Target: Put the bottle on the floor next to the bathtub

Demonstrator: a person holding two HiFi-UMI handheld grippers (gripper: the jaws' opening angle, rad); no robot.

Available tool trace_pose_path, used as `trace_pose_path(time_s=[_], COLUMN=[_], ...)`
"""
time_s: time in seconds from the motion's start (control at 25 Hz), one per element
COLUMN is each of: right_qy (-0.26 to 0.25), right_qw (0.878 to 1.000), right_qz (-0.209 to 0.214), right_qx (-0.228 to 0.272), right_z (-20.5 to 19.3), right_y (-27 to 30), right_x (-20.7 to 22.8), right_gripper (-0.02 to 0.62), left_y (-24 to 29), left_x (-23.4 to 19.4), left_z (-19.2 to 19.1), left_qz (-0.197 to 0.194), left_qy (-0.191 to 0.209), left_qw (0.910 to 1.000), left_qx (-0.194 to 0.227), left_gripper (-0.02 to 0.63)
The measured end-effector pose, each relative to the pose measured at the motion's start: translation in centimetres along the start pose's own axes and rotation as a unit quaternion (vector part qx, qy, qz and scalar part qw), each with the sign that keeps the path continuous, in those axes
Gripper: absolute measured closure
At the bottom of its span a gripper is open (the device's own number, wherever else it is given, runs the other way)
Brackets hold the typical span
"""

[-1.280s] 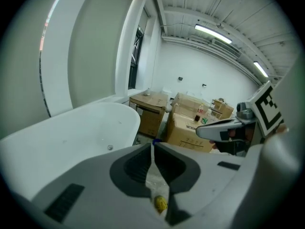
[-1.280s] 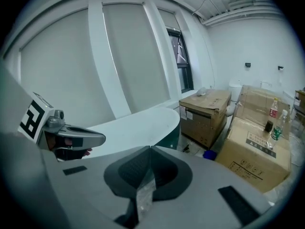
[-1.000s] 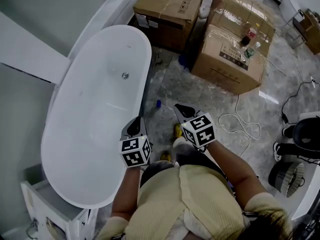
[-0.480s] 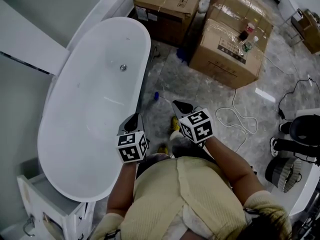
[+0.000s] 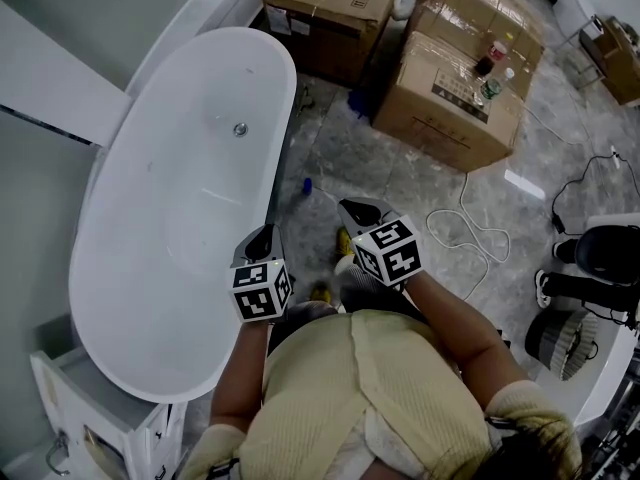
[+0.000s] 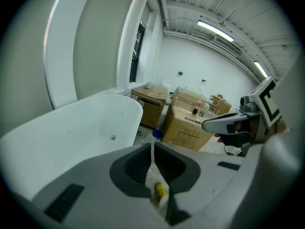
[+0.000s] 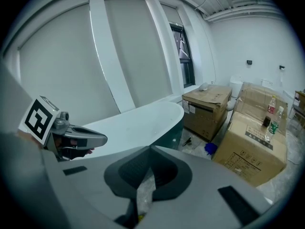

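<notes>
Head view: person stands on the marble floor (image 5: 400, 168) beside the white bathtub (image 5: 160, 268). A small blue-capped bottle (image 5: 307, 184) appears to lie on the floor just beside the tub's wall. Left gripper (image 5: 262, 240) and right gripper (image 5: 358, 211) held level, near each other.

Left gripper view: left gripper (image 6: 152, 146) jaws pressed together, nothing held.

Right gripper view: right gripper (image 7: 150, 149) jaws together, empty. Cardboard boxes (image 7: 252, 151) beyond.

Head cam top-down; bathtub (image 5: 180, 218) shared.
</notes>
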State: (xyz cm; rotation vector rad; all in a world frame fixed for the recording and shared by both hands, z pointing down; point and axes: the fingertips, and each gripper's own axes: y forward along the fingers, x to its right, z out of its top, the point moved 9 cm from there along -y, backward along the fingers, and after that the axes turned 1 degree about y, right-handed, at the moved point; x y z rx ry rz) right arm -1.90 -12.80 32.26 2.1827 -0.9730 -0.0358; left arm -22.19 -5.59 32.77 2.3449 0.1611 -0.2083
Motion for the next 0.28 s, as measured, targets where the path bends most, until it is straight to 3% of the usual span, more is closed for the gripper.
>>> trace_pose_path(time_s=[0.28], right_qy=[0.003], right_qw=[1.000], right_qz=[-0.001], right_qx=[0.003], right_z=[0.2], right_y=[0.6], right_x=[0.6], right_gripper=[0.568], left_y=[1.5], left_x=[0.0], left_z=[0.3], left_qz=[-0.008], left_qy=[0.005], left_qw=[1.0000], left_qx=[-0.003], left_gripper=[0.532])
